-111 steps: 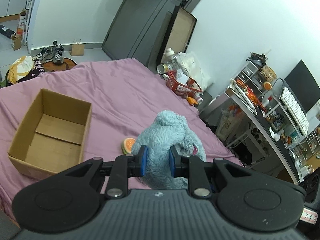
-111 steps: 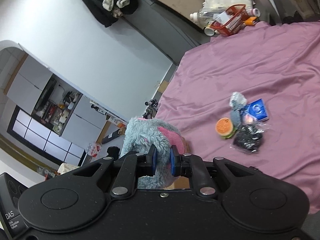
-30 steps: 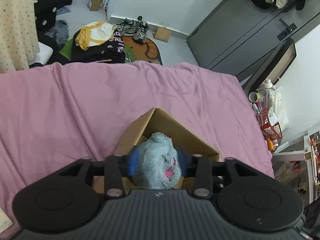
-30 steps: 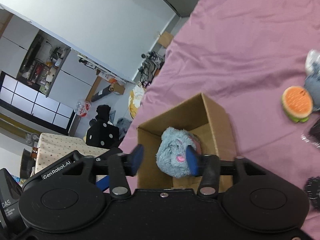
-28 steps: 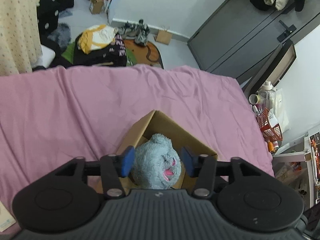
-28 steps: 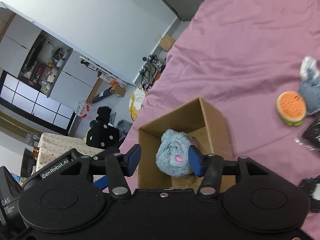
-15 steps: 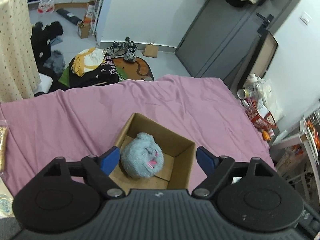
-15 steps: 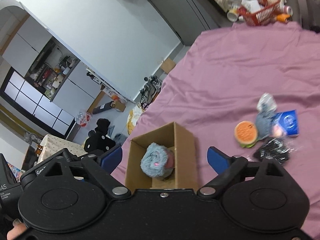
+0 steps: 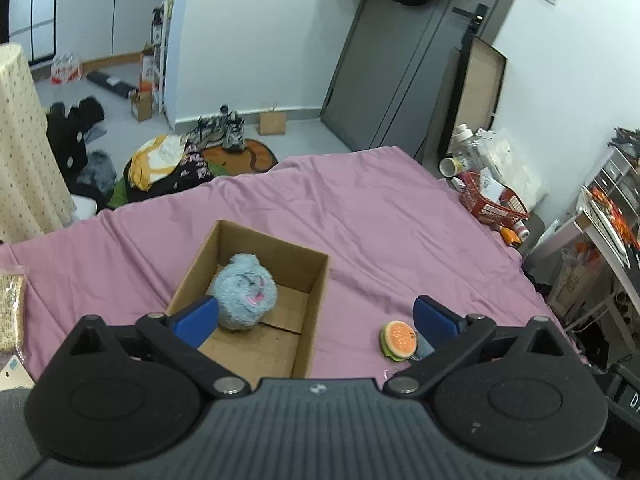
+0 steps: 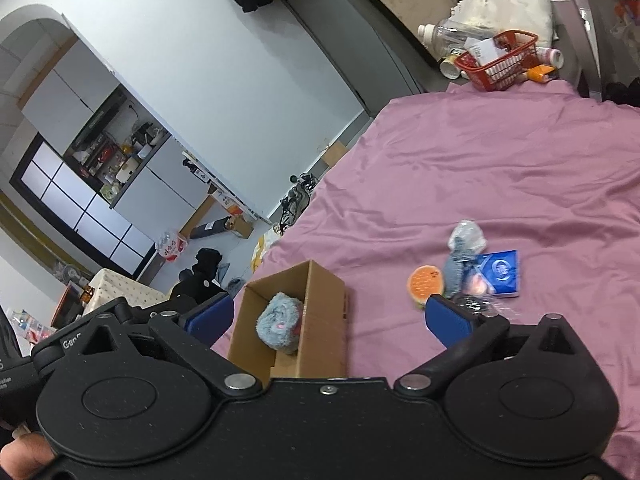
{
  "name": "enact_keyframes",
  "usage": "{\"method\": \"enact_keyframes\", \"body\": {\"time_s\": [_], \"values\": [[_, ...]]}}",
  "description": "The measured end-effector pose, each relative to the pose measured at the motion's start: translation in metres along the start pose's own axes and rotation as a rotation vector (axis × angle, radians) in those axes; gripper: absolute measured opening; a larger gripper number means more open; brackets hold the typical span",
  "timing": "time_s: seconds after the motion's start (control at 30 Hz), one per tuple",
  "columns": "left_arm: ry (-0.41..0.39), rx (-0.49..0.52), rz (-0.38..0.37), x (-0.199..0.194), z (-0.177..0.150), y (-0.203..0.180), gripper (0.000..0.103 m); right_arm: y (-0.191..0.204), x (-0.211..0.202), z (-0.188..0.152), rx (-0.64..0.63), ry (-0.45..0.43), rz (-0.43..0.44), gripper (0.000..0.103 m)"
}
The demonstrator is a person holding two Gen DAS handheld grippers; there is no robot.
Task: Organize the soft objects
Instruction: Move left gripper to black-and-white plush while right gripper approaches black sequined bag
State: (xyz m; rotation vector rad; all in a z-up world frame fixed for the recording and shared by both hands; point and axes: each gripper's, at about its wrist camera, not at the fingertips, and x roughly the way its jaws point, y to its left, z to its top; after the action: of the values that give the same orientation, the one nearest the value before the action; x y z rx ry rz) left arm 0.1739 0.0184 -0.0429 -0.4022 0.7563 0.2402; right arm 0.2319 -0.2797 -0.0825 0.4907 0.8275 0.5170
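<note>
Left claw [image 9: 314,318] spread wide and holding nothing, raised over the near end of the cardboard box [image 9: 316,280]. Right claw [image 10: 326,318] likewise wide apart and free. Blue-grey plush toy [image 9: 243,290] lying inside the box, toward its left wall. Burger-shaped soft toy [image 9: 398,339] on the purple bedsheet [image 9: 380,224] just right of the box, beside a grey fuzzy item [image 10: 454,270], a crinkled clear wrapper [image 10: 466,236] and a blue packet [image 10: 500,272].

Likely trouble: slippery film snagged along with the burger toy; light box nudged across the sheet by a lowered claw; burger toy bouncing off the box rim.

Legible writing: only "Gen" on the right claw's body; blue packet's print unreadable.
</note>
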Motion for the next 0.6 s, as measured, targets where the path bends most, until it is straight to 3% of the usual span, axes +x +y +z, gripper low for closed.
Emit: {"method": "enact_keyframes", "body": {"time_s": [0.23, 0.43, 0.6], "values": [[-0.025, 0.052, -0.008, -0.007, -0.024, -0.035, 0.103, -0.039, -0.021, -0.002, 0.029, -0.015, 0.010, 0.103], [-0.001, 0.069, -0.011, -0.004, -0.046, -0.057, 0.103, -0.066, -0.028, -0.005, 0.055, -0.006, 0.027, 0.103], [0.019, 0.045, 0.042, 0.000, -0.066, -0.069, 0.103, -0.088, -0.028, -0.008, 0.093, 0.003, 0.038, 0.103]]}}
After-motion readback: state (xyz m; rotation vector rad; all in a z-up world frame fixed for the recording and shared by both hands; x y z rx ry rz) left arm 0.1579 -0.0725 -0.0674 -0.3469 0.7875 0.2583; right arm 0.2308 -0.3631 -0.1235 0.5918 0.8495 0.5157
